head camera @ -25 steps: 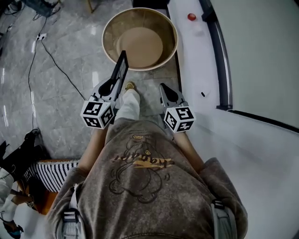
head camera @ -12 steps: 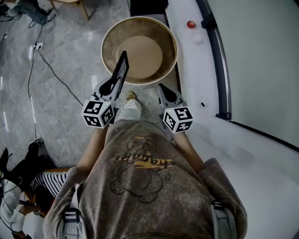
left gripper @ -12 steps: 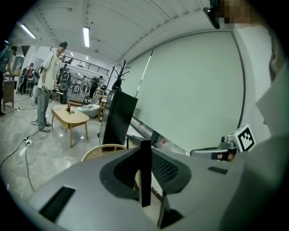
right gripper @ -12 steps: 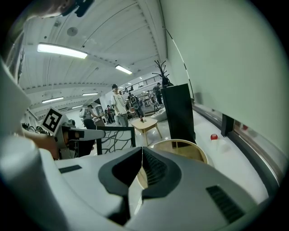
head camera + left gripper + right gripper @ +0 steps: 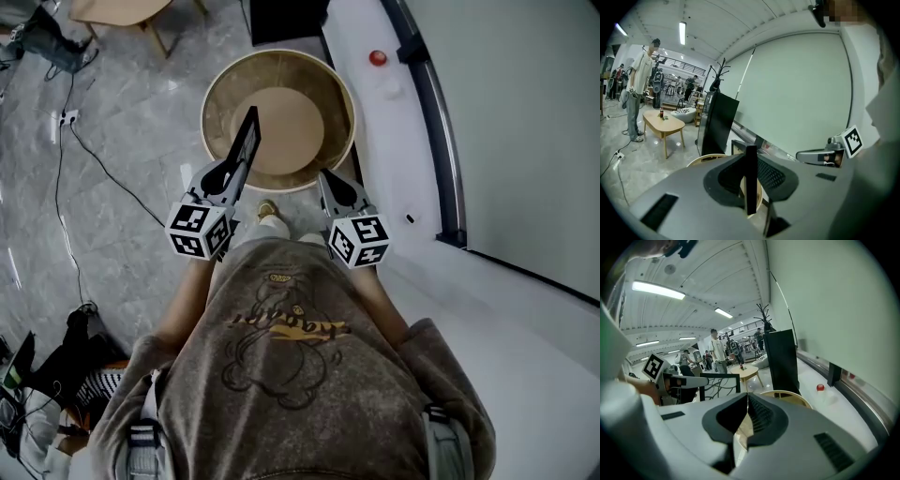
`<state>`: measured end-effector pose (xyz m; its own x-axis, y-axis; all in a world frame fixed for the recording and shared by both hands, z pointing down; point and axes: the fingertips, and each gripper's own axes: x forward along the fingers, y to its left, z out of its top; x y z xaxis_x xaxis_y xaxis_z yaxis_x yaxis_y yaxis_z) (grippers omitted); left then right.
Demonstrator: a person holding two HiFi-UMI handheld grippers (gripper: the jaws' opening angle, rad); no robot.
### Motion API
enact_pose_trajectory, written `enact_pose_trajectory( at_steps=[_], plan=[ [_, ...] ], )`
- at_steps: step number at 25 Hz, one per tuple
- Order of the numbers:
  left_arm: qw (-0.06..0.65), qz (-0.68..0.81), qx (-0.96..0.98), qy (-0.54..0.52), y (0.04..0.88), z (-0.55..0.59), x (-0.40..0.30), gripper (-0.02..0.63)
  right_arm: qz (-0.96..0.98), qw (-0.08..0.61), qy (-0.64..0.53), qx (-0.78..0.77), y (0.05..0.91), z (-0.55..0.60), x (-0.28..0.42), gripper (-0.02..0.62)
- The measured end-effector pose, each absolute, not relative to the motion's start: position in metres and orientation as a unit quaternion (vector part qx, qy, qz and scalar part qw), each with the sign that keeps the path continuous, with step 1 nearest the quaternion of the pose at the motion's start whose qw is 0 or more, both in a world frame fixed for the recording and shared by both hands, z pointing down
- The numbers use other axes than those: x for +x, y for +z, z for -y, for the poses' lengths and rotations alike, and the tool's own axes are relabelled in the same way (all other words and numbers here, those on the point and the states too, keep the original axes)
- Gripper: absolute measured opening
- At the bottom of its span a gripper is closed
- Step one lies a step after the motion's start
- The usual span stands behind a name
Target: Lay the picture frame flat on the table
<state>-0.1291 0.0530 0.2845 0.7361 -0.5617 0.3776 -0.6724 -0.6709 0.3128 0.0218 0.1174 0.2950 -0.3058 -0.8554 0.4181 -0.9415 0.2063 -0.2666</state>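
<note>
A grey stone floor (image 5: 122,141) runs up to a round wooden table (image 5: 214,89), and the frame (image 5: 246,141) stands upright on its edge at the table's near side, pinched in the left gripper (image 5: 228,176). I'd carry it fully over the tabletop, then tip it down gently before letting go. Both grippers reach forward, angled slightly down, and the right gripper (image 5: 330,183) has its jaws pressed together, empty.

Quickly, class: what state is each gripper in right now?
Left gripper: closed on the picture frame.
Right gripper: closed, holding nothing.
</note>
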Motion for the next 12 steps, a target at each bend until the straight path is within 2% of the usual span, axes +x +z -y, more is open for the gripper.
enact_pose_trajectory(
  at_steps=[12],
  plan=[
    [0.238, 0.309, 0.912, 0.127, 0.275, 0.015, -0.136, 0.081, 0.743, 0.097, 0.249, 0.613, 0.280, -0.065, 0.010, 0.020]
  ],
)
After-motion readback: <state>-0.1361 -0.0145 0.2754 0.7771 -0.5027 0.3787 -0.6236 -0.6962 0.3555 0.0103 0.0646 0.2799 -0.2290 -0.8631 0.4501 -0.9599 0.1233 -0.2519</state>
